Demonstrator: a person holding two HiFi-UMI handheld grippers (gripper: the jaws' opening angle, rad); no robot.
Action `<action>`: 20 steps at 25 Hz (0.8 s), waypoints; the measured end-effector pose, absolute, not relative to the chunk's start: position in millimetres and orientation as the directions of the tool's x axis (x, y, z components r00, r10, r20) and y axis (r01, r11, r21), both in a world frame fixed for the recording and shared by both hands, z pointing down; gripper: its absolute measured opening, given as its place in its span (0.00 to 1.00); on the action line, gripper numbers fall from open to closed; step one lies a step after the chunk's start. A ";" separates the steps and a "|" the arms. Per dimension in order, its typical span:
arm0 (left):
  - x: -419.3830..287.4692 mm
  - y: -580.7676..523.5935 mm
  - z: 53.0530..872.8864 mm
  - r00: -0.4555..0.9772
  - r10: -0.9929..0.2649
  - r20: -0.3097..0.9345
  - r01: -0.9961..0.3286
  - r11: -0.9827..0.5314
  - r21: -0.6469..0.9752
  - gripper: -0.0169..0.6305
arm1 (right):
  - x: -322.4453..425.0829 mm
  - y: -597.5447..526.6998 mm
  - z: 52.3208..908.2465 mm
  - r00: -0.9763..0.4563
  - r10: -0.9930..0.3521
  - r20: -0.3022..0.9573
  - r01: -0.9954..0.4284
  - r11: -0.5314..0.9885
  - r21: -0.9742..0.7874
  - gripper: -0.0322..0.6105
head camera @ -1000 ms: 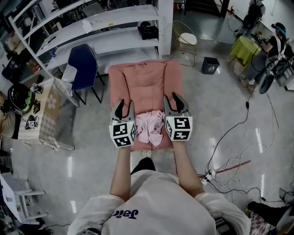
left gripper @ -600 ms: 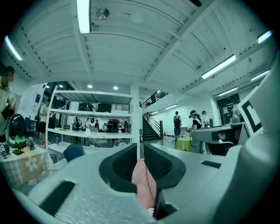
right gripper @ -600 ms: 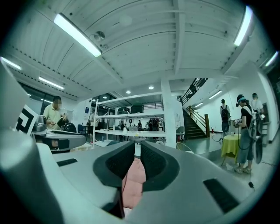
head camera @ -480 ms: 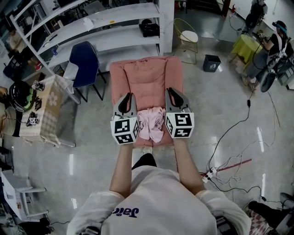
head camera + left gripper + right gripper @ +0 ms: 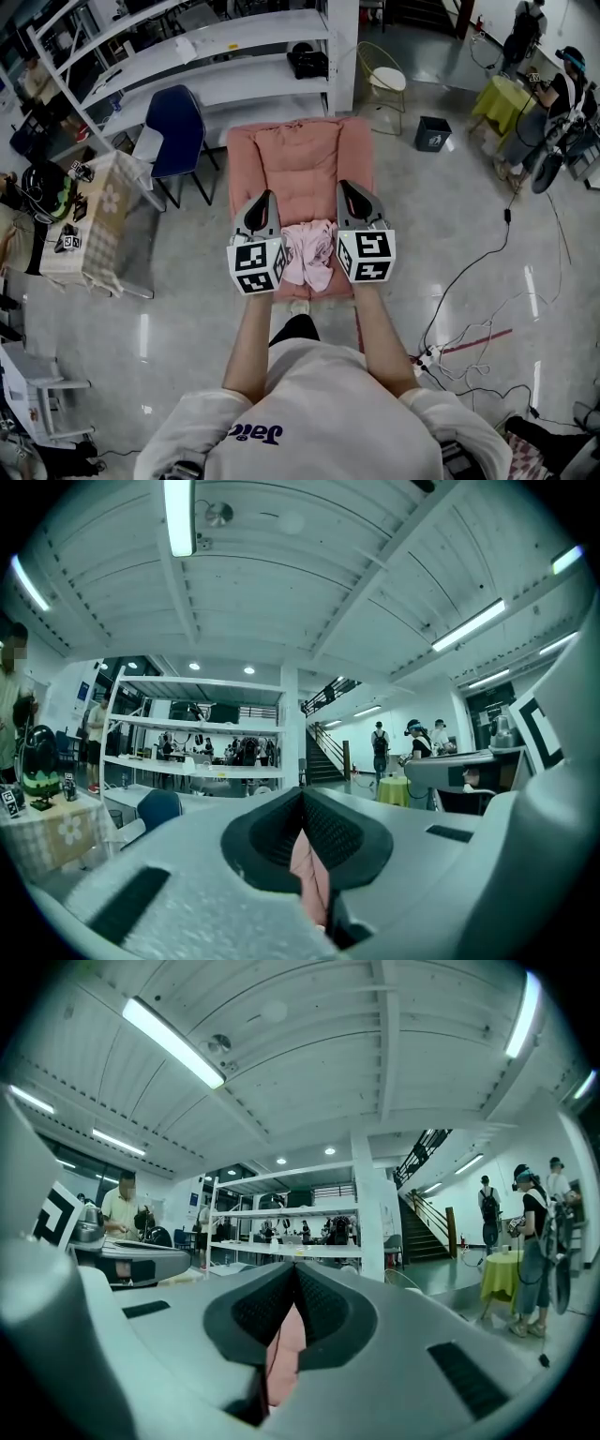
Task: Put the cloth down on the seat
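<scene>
One pink cloth (image 5: 307,253) hangs bunched between the two hand-held grippers, over the front part of the seat (image 5: 300,155); the head view does not settle whether its lower folds touch the cushion. There is one seat, a pink padded armchair, facing the person.

The left hand-held gripper (image 5: 261,201) has one side of the cloth. In the left gripper view its jaws have just been closing and are now pressed together on a fold of pink fabric that shows in the gap. The right hand-held gripper (image 5: 352,193) has the other side, and in the right gripper view its jaws have likewise just been closing and now pinch a strip of the cloth. Each carries one marker cube, turned up toward the head camera.

Both forearms (image 5: 246,337) reach straight forward, roughly parallel, with the two grippers level and side by side, the cloth filling the gap between them.

Around the seat stand one blue chair (image 5: 174,127) to its left, one white shelving unit (image 5: 234,52) behind, one wire chair (image 5: 384,80) with a pale round seat, and one dark bin (image 5: 429,132). Cables (image 5: 469,337) trail over the floor at the right.
</scene>
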State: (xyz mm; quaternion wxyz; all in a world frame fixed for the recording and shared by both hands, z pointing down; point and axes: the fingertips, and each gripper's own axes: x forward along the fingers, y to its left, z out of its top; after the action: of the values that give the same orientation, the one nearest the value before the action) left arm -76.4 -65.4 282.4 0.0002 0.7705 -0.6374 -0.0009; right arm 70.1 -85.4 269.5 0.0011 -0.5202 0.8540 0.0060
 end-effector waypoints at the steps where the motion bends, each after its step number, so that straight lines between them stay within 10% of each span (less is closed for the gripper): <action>1: -76.6 -64.1 281.9 0.186 -0.983 -0.001 -0.983 -0.186 0.004 0.05 | 69.8 -84.4 269.0 -0.460 -0.888 -0.009 -0.888 0.460 0.008 0.08; 20: -70.9 -45.4 280.3 0.209 -0.978 -0.002 -0.978 -0.209 -0.004 0.05 | 77.0 -65.6 273.9 -0.404 -0.914 0.033 -0.913 0.405 0.041 0.07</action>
State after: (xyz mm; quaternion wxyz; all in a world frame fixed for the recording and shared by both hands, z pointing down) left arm -70.9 -45.4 280.3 -0.0020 0.7775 -0.6289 0.0006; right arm 77.0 -65.6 273.9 -0.0252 -0.5452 0.8379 0.0081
